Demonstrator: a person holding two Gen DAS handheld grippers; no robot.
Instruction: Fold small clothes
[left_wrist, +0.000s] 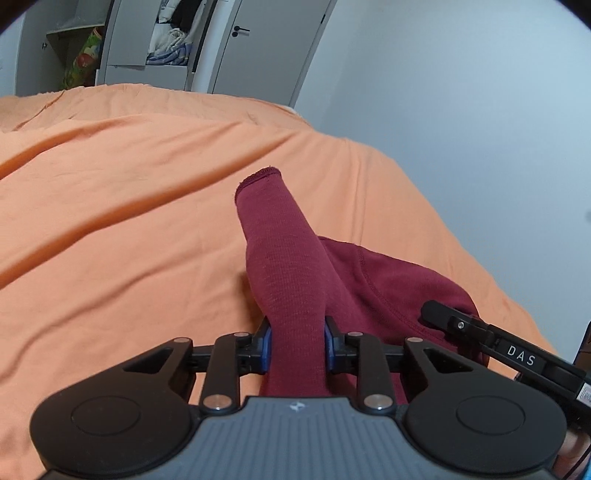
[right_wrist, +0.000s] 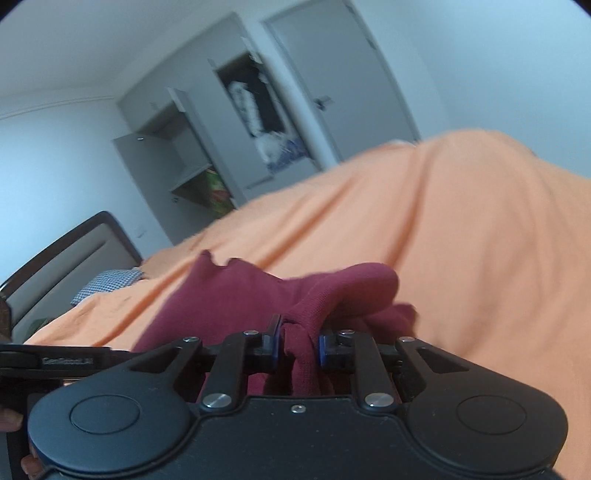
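Both grippers are clamped on the maroon garment (left_wrist: 388, 280) over the orange bed (left_wrist: 129, 221): the left gripper (left_wrist: 297, 343) pinches a sleeve, the right gripper (right_wrist: 297, 341) a bunched edge. Looks like lifting to spread; next, lay it flat.

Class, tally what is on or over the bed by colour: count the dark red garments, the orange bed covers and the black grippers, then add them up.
Dark red garment: 1
Orange bed cover: 1
Black grippers: 2, the left gripper and the right gripper, each shut on the garment
Total: 4
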